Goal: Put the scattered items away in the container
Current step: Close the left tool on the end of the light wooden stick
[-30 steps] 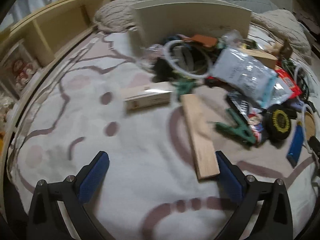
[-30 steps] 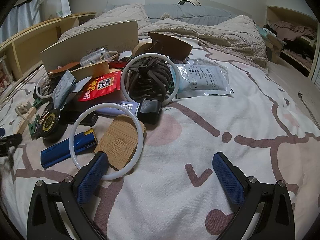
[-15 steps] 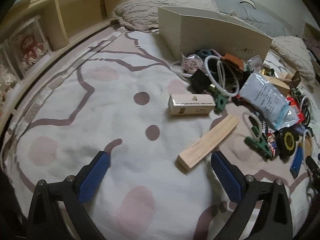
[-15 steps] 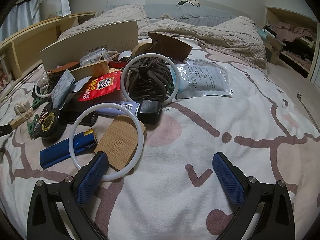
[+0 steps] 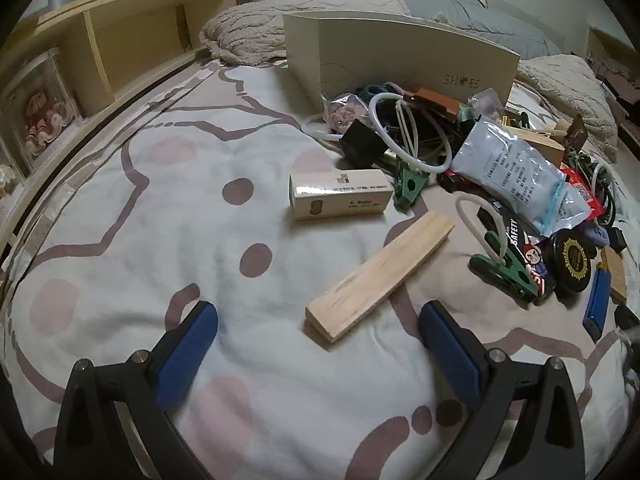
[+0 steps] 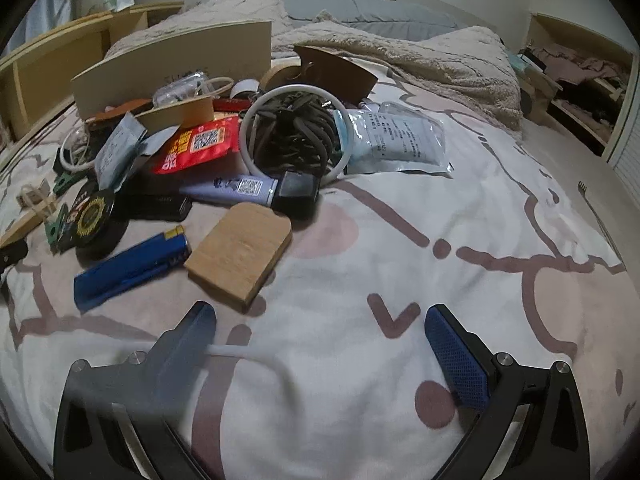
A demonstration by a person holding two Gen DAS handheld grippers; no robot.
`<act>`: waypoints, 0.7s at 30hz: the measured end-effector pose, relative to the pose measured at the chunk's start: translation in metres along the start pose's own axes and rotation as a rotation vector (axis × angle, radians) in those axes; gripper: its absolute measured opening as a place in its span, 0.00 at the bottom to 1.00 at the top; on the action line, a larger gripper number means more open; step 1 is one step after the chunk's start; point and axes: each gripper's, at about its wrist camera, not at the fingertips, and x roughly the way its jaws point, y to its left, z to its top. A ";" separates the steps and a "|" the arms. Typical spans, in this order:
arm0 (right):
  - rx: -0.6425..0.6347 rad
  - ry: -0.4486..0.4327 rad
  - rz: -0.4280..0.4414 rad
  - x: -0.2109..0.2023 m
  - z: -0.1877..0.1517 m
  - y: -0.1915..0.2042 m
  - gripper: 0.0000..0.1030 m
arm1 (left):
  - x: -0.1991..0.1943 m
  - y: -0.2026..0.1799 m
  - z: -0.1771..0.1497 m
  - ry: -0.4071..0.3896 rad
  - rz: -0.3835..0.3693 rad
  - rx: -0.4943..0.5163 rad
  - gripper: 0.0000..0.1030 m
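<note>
The beige shoe box (image 5: pixel 400 56) stands at the back of the bed, also in the right wrist view as the shoe box (image 6: pixel 172 72). In front of it lies a heap of small items. My left gripper (image 5: pixel 318 320) is open, and a wooden block (image 5: pixel 380 272) lies just ahead, its near end between the fingertips. Beyond that sits a small cream carton (image 5: pixel 340 200). My right gripper (image 6: pixel 320 320) is open. A thin white ring (image 6: pixel 260 360) lies between its fingers and touches the blurred left finger (image 6: pixel 192 332). An arched wooden board (image 6: pixel 240 256) and a blue lighter (image 6: pixel 132 268) lie ahead.
A wooden shelf unit (image 5: pixel 120 40) runs along the left of the bed. Pillows and a fuzzy blanket (image 6: pixel 440 56) fill the head end. Green clips (image 5: pixel 504 276), a grey pouch (image 5: pixel 516 172), a black round tin (image 6: pixel 96 216) and a second white ring around dark cords (image 6: pixel 296 132) sit in the heap.
The left gripper swung left and pulled back; the wooden block now lies before its fingers. The near white ring slid off the board and lighter, back to the right gripper's left finger.
</note>
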 end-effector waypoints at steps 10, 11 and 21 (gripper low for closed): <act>-0.047 0.052 0.029 -0.010 -0.006 -0.024 1.00 | 0.001 -0.001 -0.002 0.007 -0.012 0.008 0.98; -0.047 0.059 0.034 -0.011 -0.006 -0.029 1.00 | 0.000 0.000 -0.002 0.002 -0.016 0.009 0.98; -0.049 0.127 0.042 -0.022 -0.011 -0.056 1.00 | -0.006 -0.004 -0.005 -0.059 -0.035 0.037 0.82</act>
